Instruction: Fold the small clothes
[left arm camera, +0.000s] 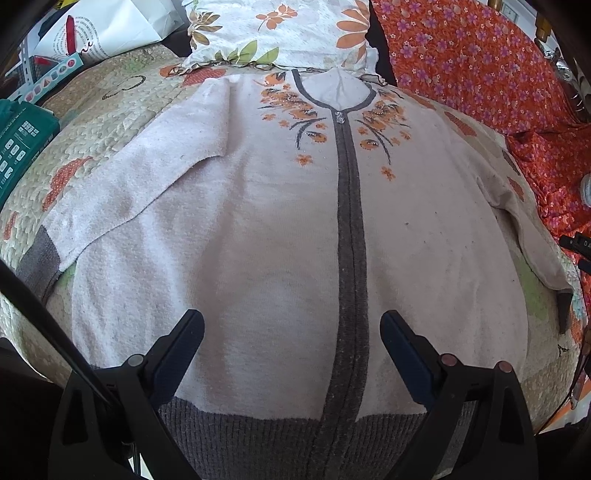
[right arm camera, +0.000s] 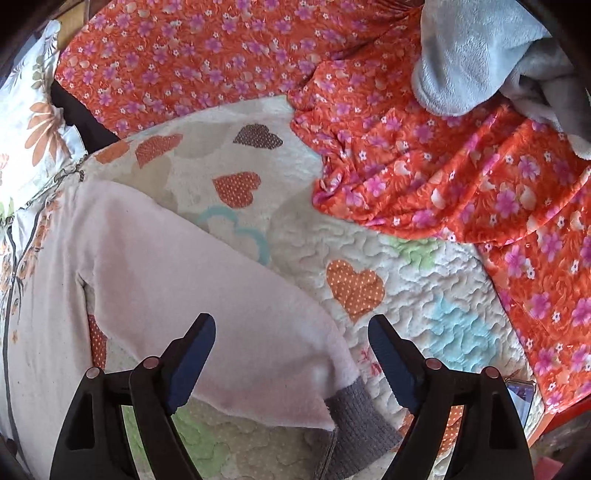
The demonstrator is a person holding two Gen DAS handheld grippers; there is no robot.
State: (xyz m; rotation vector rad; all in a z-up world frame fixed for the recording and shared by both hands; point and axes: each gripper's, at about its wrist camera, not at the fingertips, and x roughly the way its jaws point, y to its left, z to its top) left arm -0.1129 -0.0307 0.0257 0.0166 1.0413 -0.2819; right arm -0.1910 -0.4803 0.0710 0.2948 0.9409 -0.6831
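A pale pink cardigan with a grey placket, grey ribbed hem and orange flower embroidery lies flat, front up, on a quilted bedspread. Its left sleeve lies out to the left. My left gripper is open and empty, hovering over the lower body above the hem. In the right wrist view the other sleeve slants toward its grey cuff. My right gripper is open and empty, its fingers on either side of the sleeve end, just above the cuff.
A floral pillow sits beyond the collar. An orange flowered cloth is bunched to the right of the quilt, with a grey fleece on it. Boxes and a white bag stand at the far left.
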